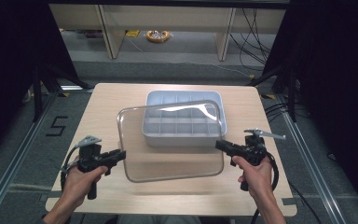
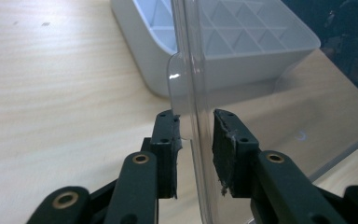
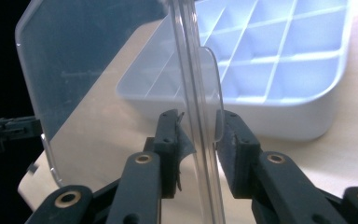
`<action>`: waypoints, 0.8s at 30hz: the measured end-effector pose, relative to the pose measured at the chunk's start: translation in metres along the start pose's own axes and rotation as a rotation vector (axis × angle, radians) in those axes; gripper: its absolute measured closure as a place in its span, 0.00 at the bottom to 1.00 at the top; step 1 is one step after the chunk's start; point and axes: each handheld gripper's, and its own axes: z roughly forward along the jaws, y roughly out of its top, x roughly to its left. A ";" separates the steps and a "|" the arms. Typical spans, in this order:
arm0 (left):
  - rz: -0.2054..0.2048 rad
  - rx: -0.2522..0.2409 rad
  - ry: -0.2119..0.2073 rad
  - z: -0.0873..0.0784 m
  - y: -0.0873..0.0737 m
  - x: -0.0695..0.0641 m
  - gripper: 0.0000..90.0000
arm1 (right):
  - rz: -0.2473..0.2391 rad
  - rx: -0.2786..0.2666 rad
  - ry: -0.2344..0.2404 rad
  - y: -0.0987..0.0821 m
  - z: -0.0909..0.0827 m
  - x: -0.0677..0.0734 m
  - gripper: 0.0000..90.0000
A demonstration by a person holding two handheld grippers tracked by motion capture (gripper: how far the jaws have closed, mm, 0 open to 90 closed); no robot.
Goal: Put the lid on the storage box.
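With the clear lid (image 1: 170, 142) clamped at each end by the left claw (image 1: 119, 155) and right claw (image 1: 220, 145), it hangs at the tabletop's (image 1: 107, 100) near edge; seating it on the divided tray (image 1: 185, 116) remains, I'd say.

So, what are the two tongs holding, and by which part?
Both hold the clear lid: left tongs on its left edge, right tongs on its right edge.

Clear lid (image 1: 170, 142) — tilted, above tray (image 1: 185, 131)
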 end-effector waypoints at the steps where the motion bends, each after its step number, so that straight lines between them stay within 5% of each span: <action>1: 0.001 0.005 0.003 0.004 0.006 -0.001 0.77 | -0.016 -0.010 -0.006 0.006 0.000 -0.003 0.78; 6: 0.008 0.032 0.017 0.026 0.034 0.000 0.76 | 0.002 0.007 -0.058 0.028 0.005 -0.012 0.77; 7: 0.014 0.038 0.028 0.031 0.040 -0.001 0.76 | -0.036 0.006 -0.070 0.032 0.007 -0.017 0.76; 12: 0.026 0.067 0.045 0.048 0.062 -0.001 0.75 | 0.012 0.033 -0.100 0.050 0.019 -0.029 0.75; 20: -0.012 0.090 0.070 0.075 0.091 0.005 0.73 | 0.020 0.066 -0.139 0.085 0.035 -0.040 0.73; 21: -0.020 0.091 0.077 0.079 0.095 0.006 0.73 | 0.101 0.083 -0.140 0.088 0.038 -0.036 0.73; 23: -0.028 0.096 0.088 0.084 0.100 0.008 0.72 | 0.102 0.099 -0.145 0.095 0.046 -0.043 0.72; 24: -0.032 0.105 0.088 0.087 0.102 0.009 0.72 | 0.144 0.104 -0.156 0.097 0.050 -0.042 0.72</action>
